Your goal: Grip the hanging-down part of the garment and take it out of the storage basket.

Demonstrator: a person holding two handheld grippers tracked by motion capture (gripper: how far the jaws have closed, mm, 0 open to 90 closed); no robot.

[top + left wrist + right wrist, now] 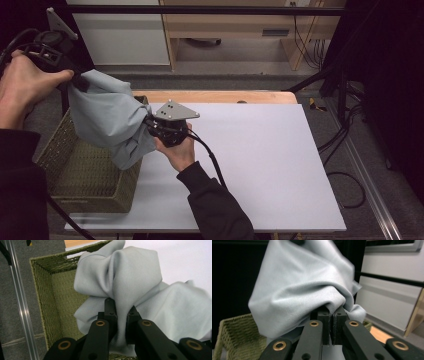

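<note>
A pale grey-blue cloth point(107, 120) hangs bunched above a green woven basket point(60, 165) at the table's left. My left gripper point(80, 85), held high at the upper left, is shut on one end of the cloth point(122, 295); its jaws pinch a fold between the pads point(110, 312). My right gripper point(150, 125), under its grey three-cornered plate, sits lower at the basket's right rim and is shut on another part of the cloth point(297, 292), fabric draped over its fingertips point(323, 315). The cloth stretches between the two grippers.
The white tabletop point(260, 160) spreads to the right of the basket, with a wooden edge point(225, 96) behind it. The basket's inside point(62, 297) lies under the cloth. Cables point(345, 145) trail on the floor at the right.
</note>
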